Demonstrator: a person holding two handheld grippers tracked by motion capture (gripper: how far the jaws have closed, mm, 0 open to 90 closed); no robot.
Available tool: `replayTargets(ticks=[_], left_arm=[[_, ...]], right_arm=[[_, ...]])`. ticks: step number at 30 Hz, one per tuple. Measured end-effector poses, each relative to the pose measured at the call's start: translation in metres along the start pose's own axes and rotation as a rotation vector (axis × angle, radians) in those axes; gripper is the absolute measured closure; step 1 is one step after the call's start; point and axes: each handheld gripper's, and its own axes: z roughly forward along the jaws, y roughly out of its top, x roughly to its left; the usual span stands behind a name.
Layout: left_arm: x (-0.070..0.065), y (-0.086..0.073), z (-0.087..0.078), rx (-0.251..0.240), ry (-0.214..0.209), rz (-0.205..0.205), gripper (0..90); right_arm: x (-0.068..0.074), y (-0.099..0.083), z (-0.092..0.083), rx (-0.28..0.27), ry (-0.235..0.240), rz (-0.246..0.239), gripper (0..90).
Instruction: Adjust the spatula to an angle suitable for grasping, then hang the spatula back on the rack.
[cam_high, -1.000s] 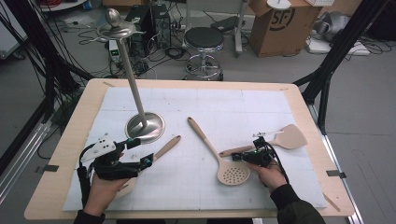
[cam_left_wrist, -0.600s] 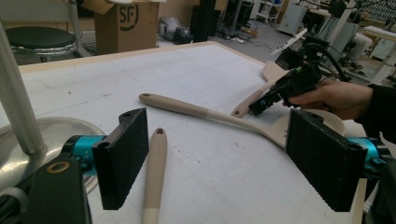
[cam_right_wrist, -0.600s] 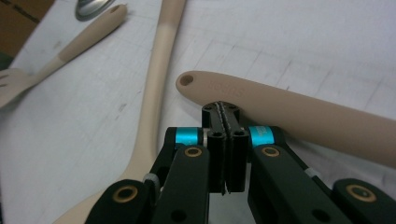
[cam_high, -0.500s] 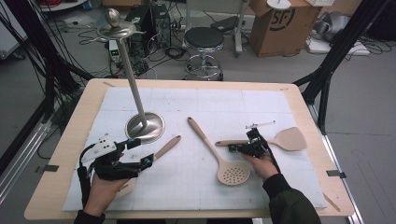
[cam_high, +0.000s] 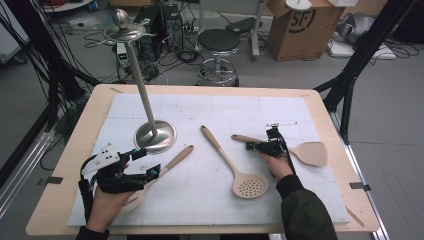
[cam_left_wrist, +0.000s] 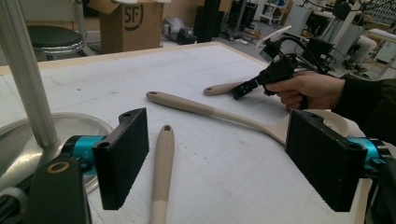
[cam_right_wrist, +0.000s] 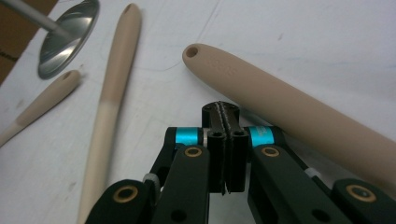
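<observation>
Three beige utensils lie on the white mat (cam_high: 210, 110): a slotted spoon (cam_high: 249, 186) in the middle, a turner (cam_high: 313, 153) at the right, and a third utensil (cam_high: 174, 160) at the left with its head under my left hand. My left gripper (cam_high: 147, 162) is open, its jaws standing on either side of that utensil's handle (cam_left_wrist: 161, 154) without touching it. My right gripper (cam_high: 248, 146) is shut on nothing; its tip (cam_right_wrist: 220, 110) rests beside the turner's handle (cam_right_wrist: 289, 112), near the handle's holed end. The spoon's handle (cam_right_wrist: 116, 70) lies to its left.
A metal stand with a round base (cam_high: 156, 135) and a tall pole (cam_high: 140, 85) rises at the mat's left, just beyond my left gripper. Past the table's far edge are a stool (cam_high: 219, 42), a cardboard box (cam_high: 300, 27) and cables.
My right gripper has slid left and a little away along the turner's handle toward its end. The left gripper and the utensils have stayed put.
</observation>
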Motion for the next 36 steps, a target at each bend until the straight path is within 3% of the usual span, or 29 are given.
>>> replayTargets(ticks=[2, 6, 10, 14, 16, 18, 21, 26, 31, 36], left_arm=[[0.0, 0.0, 0.001, 0.0, 0.002, 0.002, 22.3], [0.0, 0.001, 0.003, 0.0, 0.001, 0.003, 22.3], [0.0, 0.001, 0.005, 0.002, -0.002, 0.003, 22.4], [-0.001, 0.0, 0.007, 0.003, -0.005, 0.003, 22.5], [-0.001, 0.001, 0.007, 0.001, -0.007, 0.004, 22.5], [-0.002, 0.001, 0.008, 0.001, -0.008, 0.004, 22.5], [-0.003, 0.001, 0.009, 0.003, -0.01, 0.005, 22.5], [-0.003, 0.001, 0.01, 0.005, -0.011, 0.004, 22.6], [-0.002, 0.001, 0.01, 0.007, -0.008, 0.005, 22.6], [-0.002, 0.001, 0.011, 0.011, -0.009, 0.009, 22.5]], right_arm=[[-0.001, 0.002, -0.001, -0.01, -0.029, -0.006, 89.9], [-0.004, 0.002, -0.005, -0.011, -0.028, 0.025, 89.6], [-0.004, 0.002, -0.022, -0.056, -0.001, 0.033, 87.7], [-0.007, 0.002, -0.044, -0.12, 0.025, 0.06, 75.8], [-0.01, 0.002, -0.049, -0.124, 0.014, 0.057, 63.9], [-0.012, 0.002, -0.055, -0.126, -0.014, 0.043, 58.1], [-0.016, 0.002, -0.063, -0.121, -0.055, 0.025, 51.5], [-0.024, 0.004, -0.074, -0.103, -0.113, -0.008, 48.0], [-0.036, 0.006, -0.074, -0.031, -0.159, -0.039, 44.5], [-0.043, 0.006, -0.073, 0.001, -0.187, -0.052, 45.1]])
